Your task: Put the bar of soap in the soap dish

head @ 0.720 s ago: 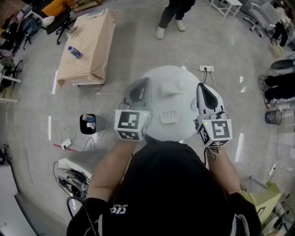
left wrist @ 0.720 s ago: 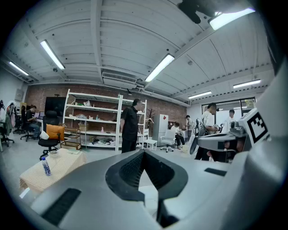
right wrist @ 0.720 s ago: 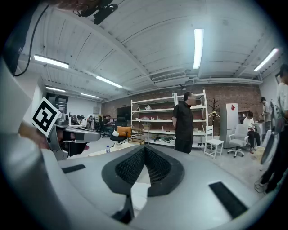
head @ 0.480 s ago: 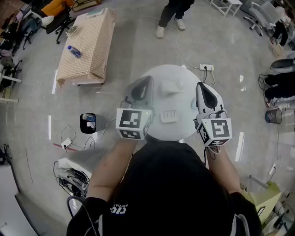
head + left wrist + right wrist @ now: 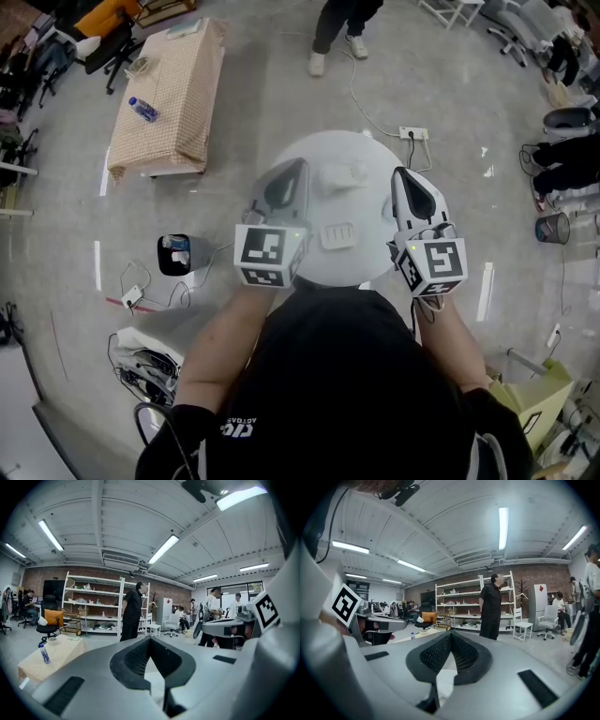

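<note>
Bright, even indoor light; heavy fisheye.
Flare from long white ceiling tube lamps [image 5: 503, 527]; streaks on glossy grey floor [image 5: 485, 291]; corners black.

A: Where's the table's [image 5: 370, 202] near edge?
B: Hidden under the wearer's torso [image 5: 347, 375].
A: And the bystander [image 5: 333, 33] up top?
B: Cut off by the frame; only legs and shoes show.

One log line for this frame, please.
left gripper shut, empty; right gripper shut, empty; bar of soap on table, outside soap dish, untouched
</note>
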`<state>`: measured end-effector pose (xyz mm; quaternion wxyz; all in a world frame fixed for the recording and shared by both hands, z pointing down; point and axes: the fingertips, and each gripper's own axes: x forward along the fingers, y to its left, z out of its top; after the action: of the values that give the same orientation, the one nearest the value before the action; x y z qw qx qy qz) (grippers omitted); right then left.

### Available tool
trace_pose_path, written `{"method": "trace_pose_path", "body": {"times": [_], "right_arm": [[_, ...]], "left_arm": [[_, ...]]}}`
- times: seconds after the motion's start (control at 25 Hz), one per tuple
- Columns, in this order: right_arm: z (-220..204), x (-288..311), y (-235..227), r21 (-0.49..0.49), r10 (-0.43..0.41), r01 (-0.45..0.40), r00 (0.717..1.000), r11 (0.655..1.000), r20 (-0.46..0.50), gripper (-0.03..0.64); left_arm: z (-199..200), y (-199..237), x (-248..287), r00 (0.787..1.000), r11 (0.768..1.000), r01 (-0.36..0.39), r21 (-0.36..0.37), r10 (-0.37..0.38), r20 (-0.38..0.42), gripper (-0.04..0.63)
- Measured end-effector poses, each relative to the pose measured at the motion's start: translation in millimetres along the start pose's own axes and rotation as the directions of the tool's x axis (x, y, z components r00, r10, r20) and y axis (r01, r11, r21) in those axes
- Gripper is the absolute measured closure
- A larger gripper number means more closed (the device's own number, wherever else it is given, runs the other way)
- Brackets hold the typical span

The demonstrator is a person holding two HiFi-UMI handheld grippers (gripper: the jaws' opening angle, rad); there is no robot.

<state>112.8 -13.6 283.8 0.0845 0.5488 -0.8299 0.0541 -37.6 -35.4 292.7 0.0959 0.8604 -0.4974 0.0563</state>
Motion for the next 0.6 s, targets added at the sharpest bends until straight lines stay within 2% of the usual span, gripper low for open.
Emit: {"method": "trace_pose_path", "body": {"times": [0.12, 0.32, 0.6], "right_arm": [[-5.5, 0.3, -6.8, 0.010, -0.010, 0.010, 1.000, 1.000, -0.012, 0.606], [-34.7, 2.1, -31.0, 0.036, -0.050, 0.053, 0.995, 0.998, -0.083, 0.606], [-110.5, 6.9, -63.8, 0.073, -0.085, 0.107, 0.963, 0.992, -0.256, 0.606]], "left_arm": [[-10.8, -5.5, 4.1, 1.000, 1.000, 0.009, -0.013, -0.009, -0.022, 0.588], [-31.3, -20.1, 15.5, 0.997, 0.999, 0.033, -0.028, -0.035, -0.066, 0.588], [-83.8, -22.3, 36.6, 0.985, 0.995, 0.007, -0.100, -0.024, -0.173, 0.588]]}}
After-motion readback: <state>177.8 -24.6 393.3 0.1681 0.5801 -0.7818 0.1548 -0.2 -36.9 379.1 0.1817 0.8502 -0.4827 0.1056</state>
